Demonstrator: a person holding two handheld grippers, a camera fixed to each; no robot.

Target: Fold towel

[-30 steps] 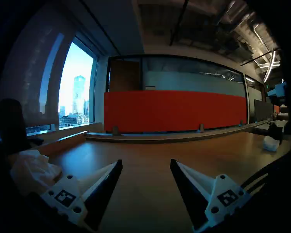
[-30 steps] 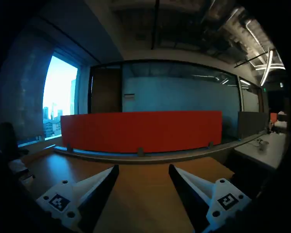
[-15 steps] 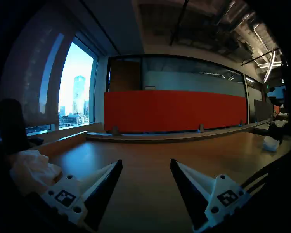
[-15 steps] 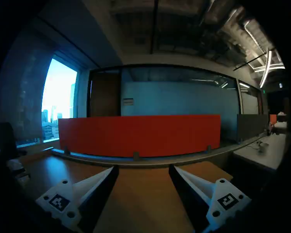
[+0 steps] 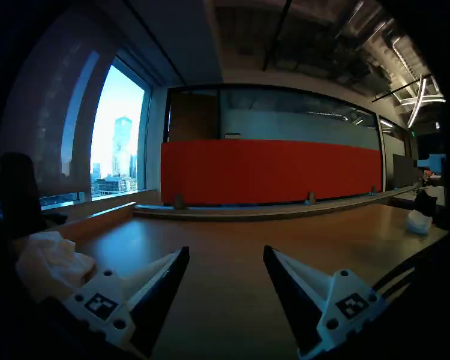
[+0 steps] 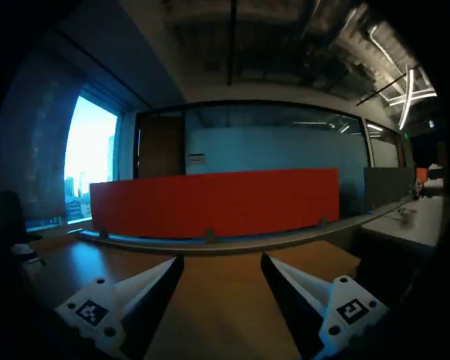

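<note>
One crumpled towel (image 5: 50, 264), glossy wooden table (image 5: 237, 231)

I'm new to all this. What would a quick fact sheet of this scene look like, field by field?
Place: office with a wooden table, a red partition behind it, a window at left
Task item: towel, white, crumpled on the table, untouched
Left tool: left gripper, open, empty
Right tool: right gripper, open, empty
Progress: folding not yet begun
</note>
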